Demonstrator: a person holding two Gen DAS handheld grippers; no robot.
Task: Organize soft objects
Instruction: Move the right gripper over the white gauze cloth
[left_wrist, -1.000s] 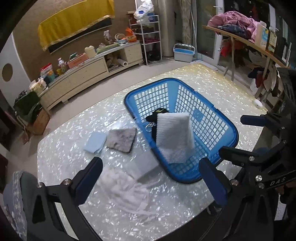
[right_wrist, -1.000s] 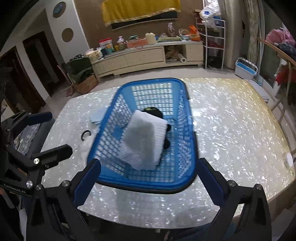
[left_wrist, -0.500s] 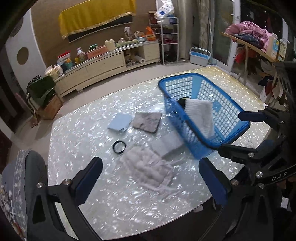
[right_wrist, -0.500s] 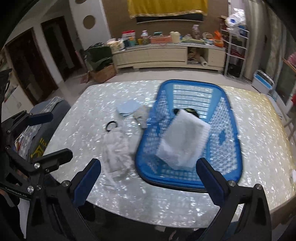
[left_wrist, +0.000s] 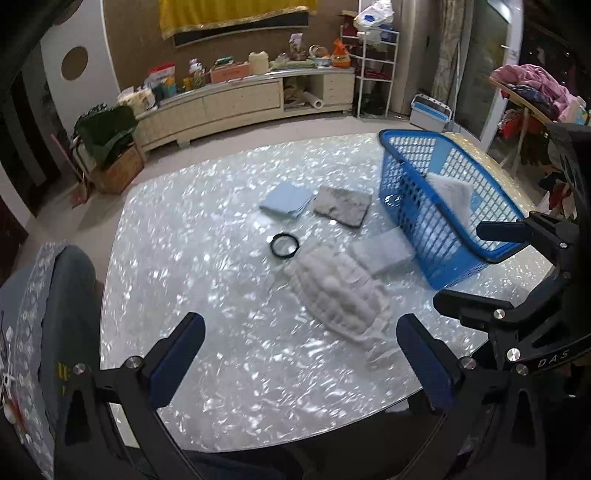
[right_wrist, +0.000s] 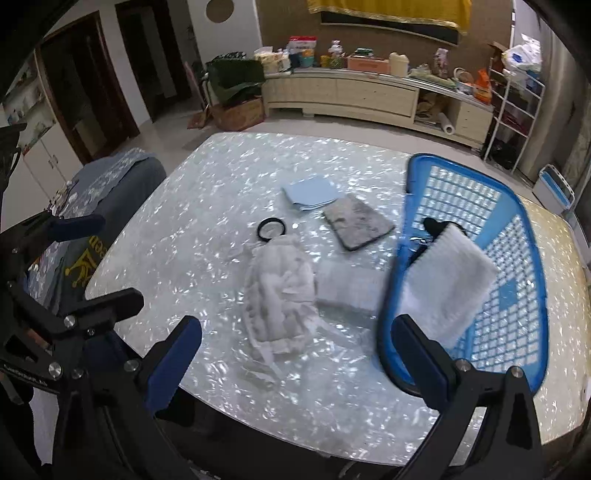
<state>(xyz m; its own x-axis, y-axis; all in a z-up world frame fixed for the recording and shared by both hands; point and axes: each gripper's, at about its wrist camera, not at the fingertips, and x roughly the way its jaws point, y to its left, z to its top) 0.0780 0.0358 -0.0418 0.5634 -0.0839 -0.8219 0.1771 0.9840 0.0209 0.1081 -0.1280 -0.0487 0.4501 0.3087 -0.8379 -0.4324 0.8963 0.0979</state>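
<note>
Both grippers hang above the near edge of the table (left_wrist: 207, 229) with nothing between their fingers. From its own camera the left gripper (left_wrist: 301, 360) has its blue-padded jaws spread wide apart, and the right gripper (right_wrist: 295, 360) shows the same wide spread over the pearly, speckled tabletop. Each tool also appears in the other's view: the right one at the right edge of the left camera, the left one at the left edge of the right camera.

On the table lie the soft things. A crumpled white quilted cloth (left_wrist: 338, 295) sits nearest the grippers, touching a folded white cloth (left_wrist: 382, 251) that lies just beside the blue basket (left_wrist: 424, 236). Farther back are a grey mottled cloth (left_wrist: 343, 208) and a light blue folded cloth (left_wrist: 286, 201), side by side and close (whether they touch is hard to tell). A black ring (left_wrist: 283, 245) rests between the blue cloth and the quilted one.

The basket stands on the right part of the table. Inside it a white fluffy towel (right_wrist: 448, 288) leans against the near wall, and a black item (right_wrist: 437, 227) shows behind the towel, partly hidden.
</note>
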